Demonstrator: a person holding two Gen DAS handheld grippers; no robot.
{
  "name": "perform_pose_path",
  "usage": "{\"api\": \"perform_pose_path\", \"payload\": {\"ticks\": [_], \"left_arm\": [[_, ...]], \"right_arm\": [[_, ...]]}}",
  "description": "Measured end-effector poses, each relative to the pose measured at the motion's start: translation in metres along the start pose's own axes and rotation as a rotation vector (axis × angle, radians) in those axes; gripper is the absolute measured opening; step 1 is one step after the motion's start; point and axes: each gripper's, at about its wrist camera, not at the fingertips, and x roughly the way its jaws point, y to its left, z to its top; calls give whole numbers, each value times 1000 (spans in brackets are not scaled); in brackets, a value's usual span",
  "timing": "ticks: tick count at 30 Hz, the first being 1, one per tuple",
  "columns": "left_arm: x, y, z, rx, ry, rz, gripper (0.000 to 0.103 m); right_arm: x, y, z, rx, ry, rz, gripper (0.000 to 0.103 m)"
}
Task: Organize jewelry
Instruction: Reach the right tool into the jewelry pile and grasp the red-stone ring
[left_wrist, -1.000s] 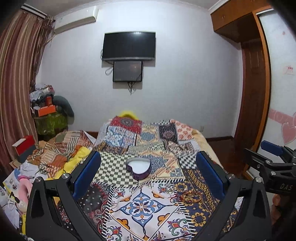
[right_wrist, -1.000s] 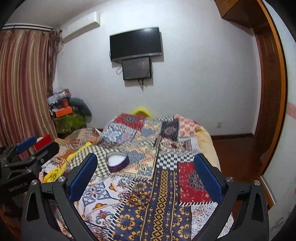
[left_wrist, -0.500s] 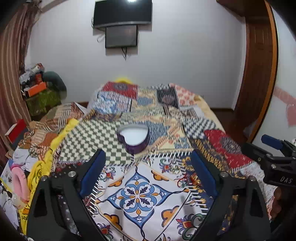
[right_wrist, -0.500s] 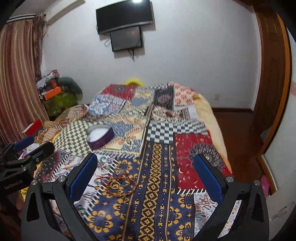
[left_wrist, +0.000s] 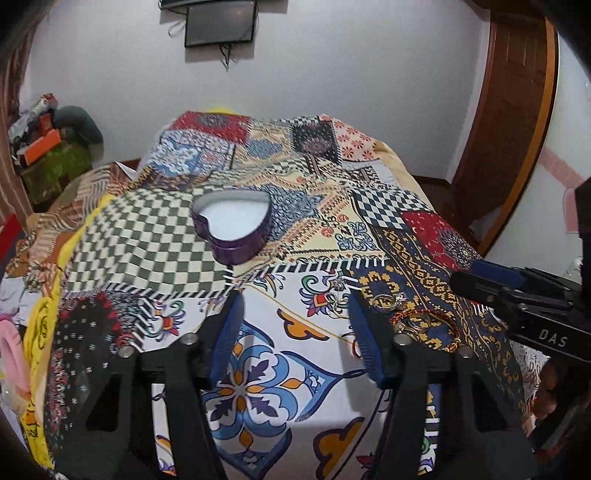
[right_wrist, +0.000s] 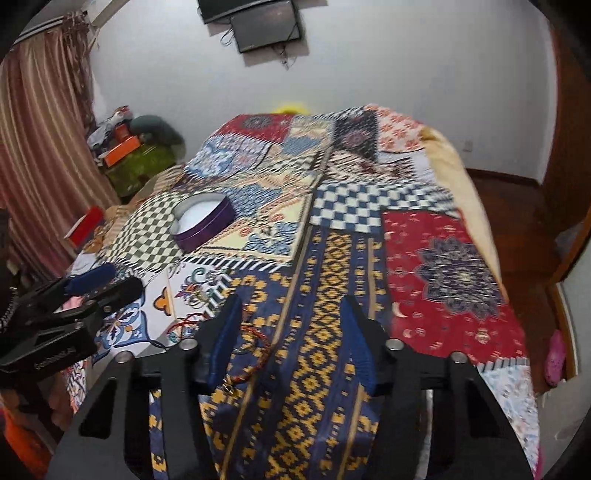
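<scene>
Left tool (left_wrist: 295, 317) released, fingers apart w/ nothing between, hovering over bed (left_wrist: 258, 354) near side of purple heart box (left_wrist: 232, 229). Right tool (right_wrist: 288, 325) likewise released, empty, low over blue-gold patch. Jewelry pile (left_wrist: 417, 321) — rings, red cord bracelet (right_wrist: 255, 354) — on quilt right of & nearer than box, just beside left tool's right finger. Box lidless, white inside.

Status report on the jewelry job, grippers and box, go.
Left gripper open, empty, over the bedspread. Right gripper open, empty, red bracelet by its left finger. Heart-shaped tin open, nothing seen inside. Path clear.
</scene>
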Motion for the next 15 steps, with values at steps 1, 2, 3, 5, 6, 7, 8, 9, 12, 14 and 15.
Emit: {"api": "perform_pose_path", "payload": {"ticks": [1,2,3,5,6,7,8,9,12,14,15], "left_arm": [[3,1,1,-3,8,-13,49],[6,1,1,-4,17,-24,45],[8,2,1,-4,22,-32,43],[13,2,2,-1,35,-50,41],[14,3,2,0,38,-55,41],[16,3,2,0,42,-60,41],[19,4,2,-1,47,-65,41],[20,5,2,-3,51,-71,41],[26,5,1,-2,78,-101,41],[30,1,0,12,91,-111,40],[31,0,0,18,93,-114,40]], "right_arm": [[5,2,2,-8,6,9,45],[9,4,3,-18,12,19,44],[14,6,5,-29,24,31,43],[24,8,8,-41,46,51,37],[29,11,8,-48,63,68,37],[34,12,9,-52,72,68,36],[38,14,9,-61,82,64,36],[42,16,9,-70,92,63,35],[51,17,7,-84,122,74,31],[55,18,6,-92,135,82,27],[56,19,5,-97,140,85,25]]}}
